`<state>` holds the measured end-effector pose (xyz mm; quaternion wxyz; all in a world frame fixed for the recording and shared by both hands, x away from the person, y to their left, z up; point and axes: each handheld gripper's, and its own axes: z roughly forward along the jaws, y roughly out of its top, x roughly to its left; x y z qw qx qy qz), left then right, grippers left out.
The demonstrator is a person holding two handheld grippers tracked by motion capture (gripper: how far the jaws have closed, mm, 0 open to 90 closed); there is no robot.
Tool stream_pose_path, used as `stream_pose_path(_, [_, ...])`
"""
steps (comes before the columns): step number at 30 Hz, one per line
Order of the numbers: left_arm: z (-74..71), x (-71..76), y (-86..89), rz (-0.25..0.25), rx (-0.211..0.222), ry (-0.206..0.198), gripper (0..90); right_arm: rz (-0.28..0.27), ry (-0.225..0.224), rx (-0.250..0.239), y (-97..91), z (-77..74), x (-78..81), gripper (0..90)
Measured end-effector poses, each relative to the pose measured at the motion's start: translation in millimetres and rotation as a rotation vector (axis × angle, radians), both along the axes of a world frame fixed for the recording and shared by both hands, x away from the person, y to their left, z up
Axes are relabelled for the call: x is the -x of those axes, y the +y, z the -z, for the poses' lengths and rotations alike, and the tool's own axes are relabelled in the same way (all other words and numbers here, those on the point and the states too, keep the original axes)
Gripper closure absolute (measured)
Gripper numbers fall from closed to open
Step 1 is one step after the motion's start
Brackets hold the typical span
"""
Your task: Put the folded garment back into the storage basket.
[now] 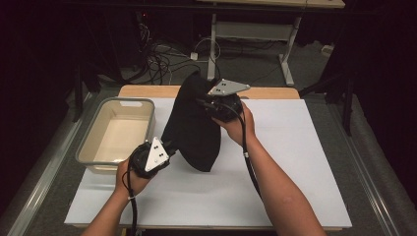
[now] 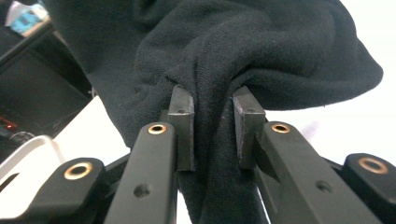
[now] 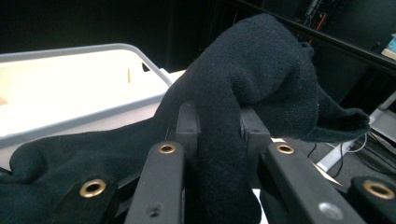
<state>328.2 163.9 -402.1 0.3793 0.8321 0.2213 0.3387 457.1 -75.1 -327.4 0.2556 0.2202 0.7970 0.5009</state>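
A: We see the cloth (image 1: 194, 123) near the middle of the high view, lifted off the board (image 1: 295, 162) and stretched between the two grippers.

B: Yes. Our left gripper (image 1: 166, 147) sits at lower left of centre, just beside the near right corner of the tub (image 1: 91, 147), and it bites the lower edge of the cloth.

A: In the left gripper view (image 2: 214, 126) we see a bunched fold of black knit squeezed between the two pads (image 2: 183, 126), so that one is clenched on the cloth.

B: And our right gripper (image 1: 202, 103) is higher in the frame, at upper centre, with its grey plate (image 1: 227, 87) on top. The cloth rises to a peak just left of it.

A: In the right gripper view (image 3: 218, 135) the fabric comes up between the jaws and flops over to the right in a rounded hump. Both pads press on it, so this one is grasping the cloth too.

B: The cloth hangs in a dark sheet between them, its bottom curve close over the white board; we cannot tell whether it touches.

A: The tub lies at left of the frame, beige inside with a grey rim, apart from the cloth. In the right gripper view (image 3: 116, 51) it shows at upper left, behind the fabric.

B: Cables (image 1: 162, 61) lie on the floor beyond the far edge of the table.
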Motion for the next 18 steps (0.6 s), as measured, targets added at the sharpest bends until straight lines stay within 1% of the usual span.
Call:
stream_pose_path(2, [-1.6, 0.4, 2.4, -0.008, 0.003, -0.007, 72.4, -0.004, -0.003, -0.008, 3.3, -1.9, -1.2, 76.1])
stream_pose_path(3, [-3.8, 0.9, 5.2, -0.015, 0.003, -0.014, 72.4, -0.004, -0.003, -0.008, 3.3, -1.9, -1.2, 76.1])
stream_pose_path(4, [-7.4, 1.8, 10.2, -0.029, 0.010, -0.029, 72.4, -0.012, -0.007, -0.016, 8.3, -4.1, -2.4, 76.2])
stream_pose_path(5, [-7.4, 1.8, 10.2, -0.029, 0.010, -0.029, 72.4, -0.012, -0.007, -0.016, 8.3, -4.1, -2.4, 76.2])
stream_pose_path(7, [-10.6, 2.7, 15.7, -0.051, 0.010, -0.046, 72.4, -0.018, -0.013, -0.021, 13.0, -6.1, -3.7, 76.1])
stream_pose_path(11, [-14.3, 3.9, 25.4, -0.075, 0.031, -0.053, 72.4, -0.029, -0.018, -0.040, 22.6, -9.2, -6.7, 76.1])
stream_pose_path(12, [-15.1, 4.3, 27.7, -0.082, 0.032, -0.055, 72.4, -0.037, -0.023, -0.048, 29.2, -10.8, -8.7, 76.1])
stream_pose_path(13, [-15.6, 4.5, 29.2, -0.086, 0.033, -0.055, 72.4, -0.037, -0.023, -0.048, 29.2, -10.8, -8.7, 76.1])
stream_pose_path(15, [-16.4, 4.7, 32.8, -0.097, 0.034, -0.061, 72.4, -0.045, -0.028, -0.048, 35.2, -12.3, -10.3, 76.2])
stream_pose_path(16, [-17.0, 4.5, 35.1, -0.104, 0.029, -0.073, 72.3, -0.047, -0.029, -0.048, 37.3, -12.8, -10.6, 76.1])
stream_pose_path(18, [-17.3, 4.5, 38.4, -0.115, 0.032, -0.072, 72.4, -0.055, -0.028, -0.055, 42.8, -14.1, -12.0, 76.1])
